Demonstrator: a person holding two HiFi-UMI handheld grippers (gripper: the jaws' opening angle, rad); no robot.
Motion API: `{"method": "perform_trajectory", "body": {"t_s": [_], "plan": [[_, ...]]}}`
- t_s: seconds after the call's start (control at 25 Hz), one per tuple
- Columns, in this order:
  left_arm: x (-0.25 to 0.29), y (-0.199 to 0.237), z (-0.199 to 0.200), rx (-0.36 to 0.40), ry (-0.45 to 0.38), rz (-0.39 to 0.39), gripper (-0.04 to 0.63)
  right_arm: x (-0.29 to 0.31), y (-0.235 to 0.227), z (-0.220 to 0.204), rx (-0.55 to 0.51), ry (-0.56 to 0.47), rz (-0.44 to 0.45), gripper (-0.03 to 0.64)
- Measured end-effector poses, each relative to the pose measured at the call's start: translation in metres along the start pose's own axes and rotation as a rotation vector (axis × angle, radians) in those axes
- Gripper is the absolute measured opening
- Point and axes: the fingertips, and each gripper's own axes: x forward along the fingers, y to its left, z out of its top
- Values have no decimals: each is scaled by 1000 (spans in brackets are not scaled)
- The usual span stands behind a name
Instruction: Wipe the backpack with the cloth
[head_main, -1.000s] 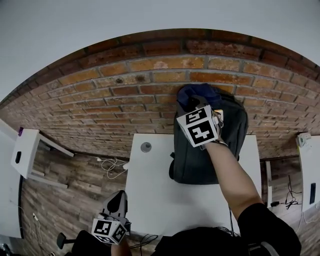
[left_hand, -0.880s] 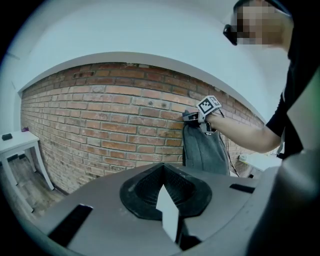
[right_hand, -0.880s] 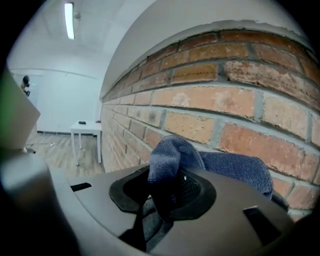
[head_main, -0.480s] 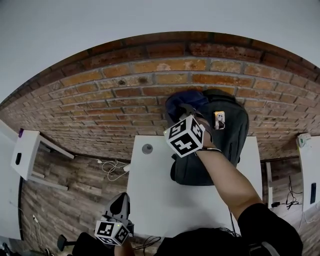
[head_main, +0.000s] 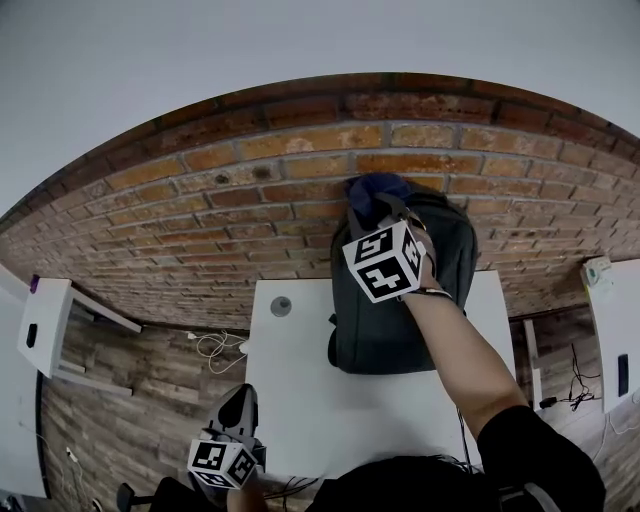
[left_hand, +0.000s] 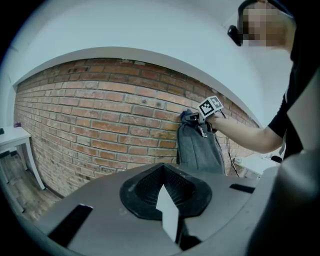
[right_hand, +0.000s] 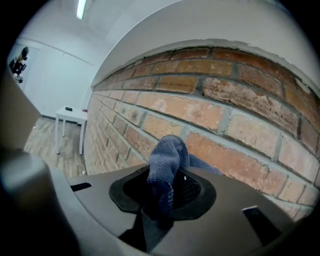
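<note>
1. Your right gripper (head_main: 386, 207) is pinching the cloth (right_hand: 165, 165), and most of it is bunched loose ahead of the jaws. A hard drag could pull it out of that pinch.
2. The cloth sits at the top of the backpack (head_main: 390, 320), which stands just below and ahead of the right gripper and seems to lean on the wall (head_main: 230, 210). The bunch is close to the wall, so it may rub or catch on the brick instead of cleaning the fabric.
3. Your left gripper (left_hand: 170, 220) has its jaws pressed together on nothing. It is low and well apart from the backpack, which stands far ahead of it. With nothing bracing the backpack, a sideways or downward stroke could slide it on the table (head_main: 290, 400) or tip it over.
4. Straps or zip pulls near the top could snag the cloth. None can be made out clearly.
5. The right gripper view shows only cloth and wall, with no backpack in it. From that view you cannot tell whether the cloth is touching the backpack.
6. In the head view your arm and the marker cube cover part of the backpack's upper front.
</note>
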Motion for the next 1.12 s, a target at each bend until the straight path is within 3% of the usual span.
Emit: {"method": "perform_trajectory", "body": {"t_s": [0.56,1.12], "plan": [[14,-28,12,43,1,-50,-3,-35,-76,-22,87,-16,-110,104],[27,-55,20,83,10,-100,-3,-70,-152,-74,212,24,-230,104]]}}
